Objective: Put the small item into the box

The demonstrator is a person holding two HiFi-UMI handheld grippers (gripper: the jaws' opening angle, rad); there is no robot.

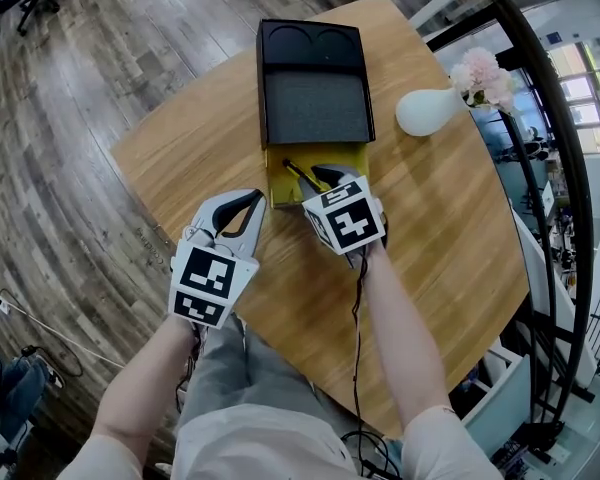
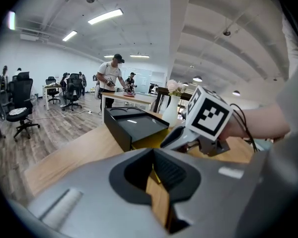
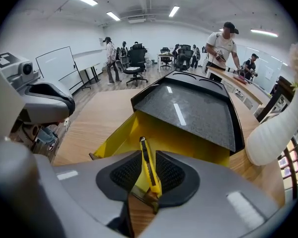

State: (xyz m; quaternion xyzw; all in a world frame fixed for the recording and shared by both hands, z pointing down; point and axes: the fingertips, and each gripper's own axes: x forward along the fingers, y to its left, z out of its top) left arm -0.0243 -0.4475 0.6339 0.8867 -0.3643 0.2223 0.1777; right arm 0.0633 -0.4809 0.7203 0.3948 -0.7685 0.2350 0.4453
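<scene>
Right gripper point(image 1: 317, 176) is clamped on the yellow utility knife point(image 3: 147, 165): its own view shows the knife pinched between the pads, pointing ahead over the open yellow box point(image 3: 188, 138), where the head view catches only a thin sliver. Left gripper point(image 1: 248, 206) sits just to its left, jaws together, nothing between them

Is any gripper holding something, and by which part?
The right gripper pinches a yellow knife by its rear part; the left gripper holds nothing.
</scene>
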